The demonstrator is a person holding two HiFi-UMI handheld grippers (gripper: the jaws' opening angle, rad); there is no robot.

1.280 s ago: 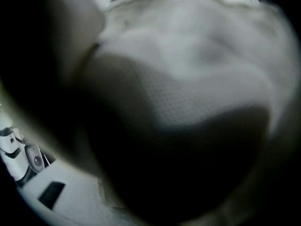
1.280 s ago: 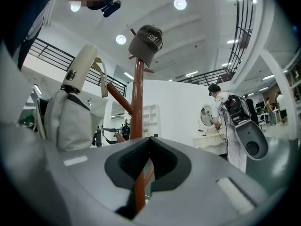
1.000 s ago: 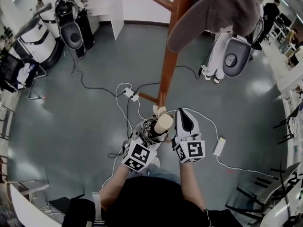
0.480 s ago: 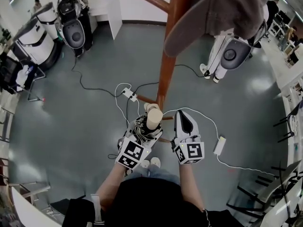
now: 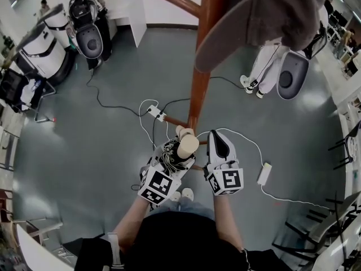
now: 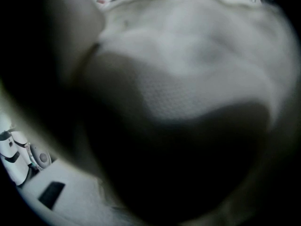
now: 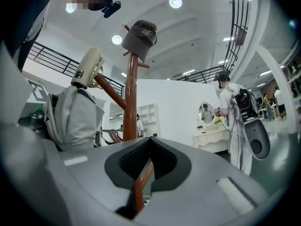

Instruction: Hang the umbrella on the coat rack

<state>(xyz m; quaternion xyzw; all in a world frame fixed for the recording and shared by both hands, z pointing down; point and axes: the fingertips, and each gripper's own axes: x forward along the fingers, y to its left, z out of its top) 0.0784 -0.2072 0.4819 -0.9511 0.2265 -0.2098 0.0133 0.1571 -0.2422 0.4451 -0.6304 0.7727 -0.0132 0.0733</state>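
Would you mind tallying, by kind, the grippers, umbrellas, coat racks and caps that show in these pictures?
Grippers: 2 (left gripper, right gripper)
Umbrella: 1
Coat rack: 1
Cap: 1
Total: 5

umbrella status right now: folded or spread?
Folded. The umbrella is a tight bundle in the left tool, handle up; the right gripper view shows its canopy gathered.
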